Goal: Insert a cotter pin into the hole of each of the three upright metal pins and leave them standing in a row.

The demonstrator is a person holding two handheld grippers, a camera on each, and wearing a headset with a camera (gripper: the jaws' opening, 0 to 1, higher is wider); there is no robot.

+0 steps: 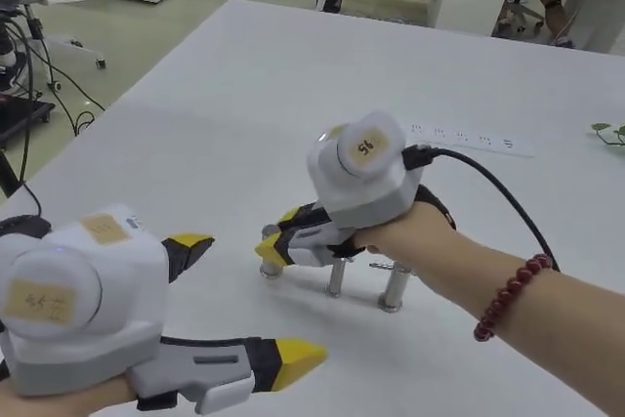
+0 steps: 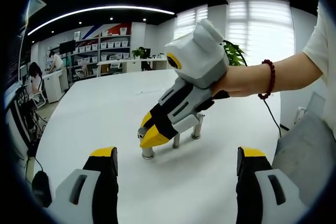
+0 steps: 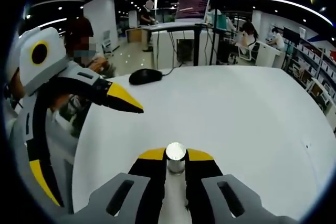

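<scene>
At 7 o'clock in the head view we hold the left gripper (image 1: 244, 300) low over the white table (image 1: 293, 95), its yellow-tipped fingers spread wide apart with nothing between them. In the left gripper view the same two tips stand far apart at the bottom edge, pointing at the row of pins.

Just below centre in the head view, three upright metal pins stand in a row that runs from 9 o'clock toward 3 o'clock. The right gripper (image 1: 271, 246) comes in from 3 o'clock, and its fingers are clamped on the left-end pin (image 3: 176, 153), whose round top shows between the yellow tips in the right gripper view. The middle pin (image 1: 335, 278) and the right-end pin (image 1: 395, 290) stand free beneath that hand.

A thin metal bar (image 1: 379, 266) crosses by the right-end pin's top, but it is too small for us to identify. Further toward 3 o'clock we see a bead bracelet (image 1: 508, 295) on the wrist, a black cable (image 1: 488, 178) and a power strip (image 1: 469, 139).
</scene>
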